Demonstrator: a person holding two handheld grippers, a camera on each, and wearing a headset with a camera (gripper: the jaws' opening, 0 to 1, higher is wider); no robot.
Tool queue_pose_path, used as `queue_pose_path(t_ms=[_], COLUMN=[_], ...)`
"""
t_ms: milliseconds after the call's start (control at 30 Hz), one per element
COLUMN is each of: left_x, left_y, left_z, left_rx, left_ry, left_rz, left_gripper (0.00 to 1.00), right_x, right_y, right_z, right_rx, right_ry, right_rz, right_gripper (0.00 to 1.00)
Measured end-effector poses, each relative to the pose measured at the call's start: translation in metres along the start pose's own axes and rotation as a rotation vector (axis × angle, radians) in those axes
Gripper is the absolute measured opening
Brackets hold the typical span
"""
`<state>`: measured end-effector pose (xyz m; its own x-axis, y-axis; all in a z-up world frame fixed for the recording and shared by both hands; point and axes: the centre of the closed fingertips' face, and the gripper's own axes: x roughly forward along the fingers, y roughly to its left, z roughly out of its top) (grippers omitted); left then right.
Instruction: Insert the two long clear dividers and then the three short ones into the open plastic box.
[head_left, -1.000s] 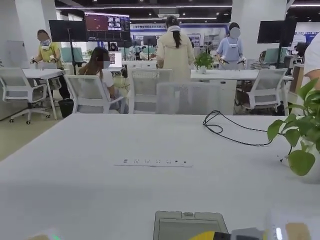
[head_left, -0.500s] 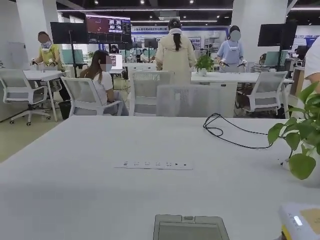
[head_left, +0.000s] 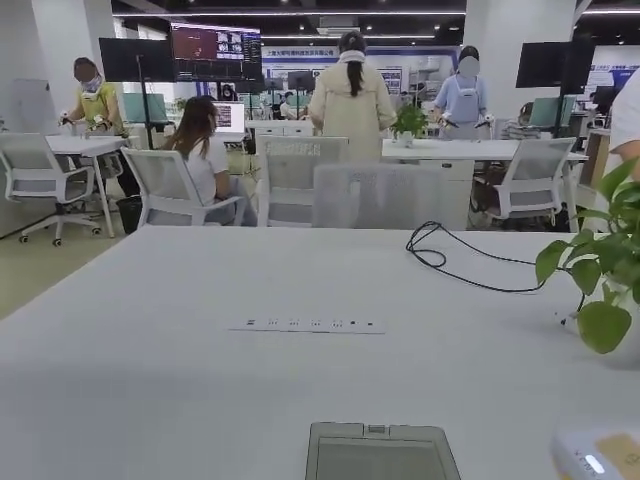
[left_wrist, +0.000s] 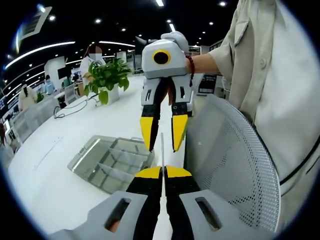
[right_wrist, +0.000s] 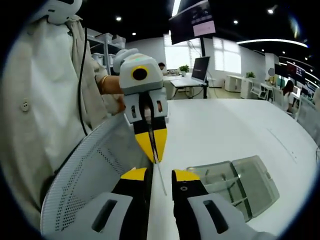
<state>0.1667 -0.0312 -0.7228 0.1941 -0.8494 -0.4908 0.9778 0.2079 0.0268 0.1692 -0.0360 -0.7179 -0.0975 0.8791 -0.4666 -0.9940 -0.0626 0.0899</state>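
Left gripper (left_wrist: 162, 172): its jaws are closed together and pinch the near edge of a clear divider (left_wrist: 161, 152).
Divider: a thin clear sheet seen edge-on. It runs straight ahead out of the left jaws, off the counter. Whether it is a long or a short one cannot be told.
Right gripper (right_wrist: 160, 176): it faces the left gripper tip to tip. Its jaws stand apart, one on each side of the divider's far end. Whether either jaw touches the sheet cannot be told.
Chair back (left_wrist: 230, 160): white mesh, just to the right of the left jaws and to the left of the right jaws.
Box (left_wrist: 86, 148): open and lying flat on the counter (left_wrist: 50, 190). It sits ahead and to the left of the left jaws, and ahead and to the right of the right jaws, apart from both grippers.
Partitions (right_wrist: 220, 184): clear walls already stand inside the box and split it into compartments. Their number cannot be told.
Plant (left_wrist: 107, 77): a leafy green plant on the counter, well beyond the box.
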Motion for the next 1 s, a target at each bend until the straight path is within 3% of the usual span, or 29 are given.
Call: queue_pose_path(t_ms=[567,833,1000], left_x=[-0.003,-0.001,-0.003], left_y=[-0.009,0.003,0.008], left_z=[0.008,0.007,0.008], left_rx=[0.025,-0.067,-0.088], left_ry=[-0.049,-0.086,-0.103], left_rz=[-0.046,0.014,0.047], left_gripper=[0.0,0.0,0.0], right_x=[0.006,0.005,0.006], right_y=[0.011,0.004,-0.001], right_z=[0.004,0.005,0.007], right_rx=[-0.035,-0.08,-0.084], right_ry=[-0.022,-0.001,0.003], right_rz=[0.047,0.011,-0.011], right_gripper=[0.05,0.02,0.02])
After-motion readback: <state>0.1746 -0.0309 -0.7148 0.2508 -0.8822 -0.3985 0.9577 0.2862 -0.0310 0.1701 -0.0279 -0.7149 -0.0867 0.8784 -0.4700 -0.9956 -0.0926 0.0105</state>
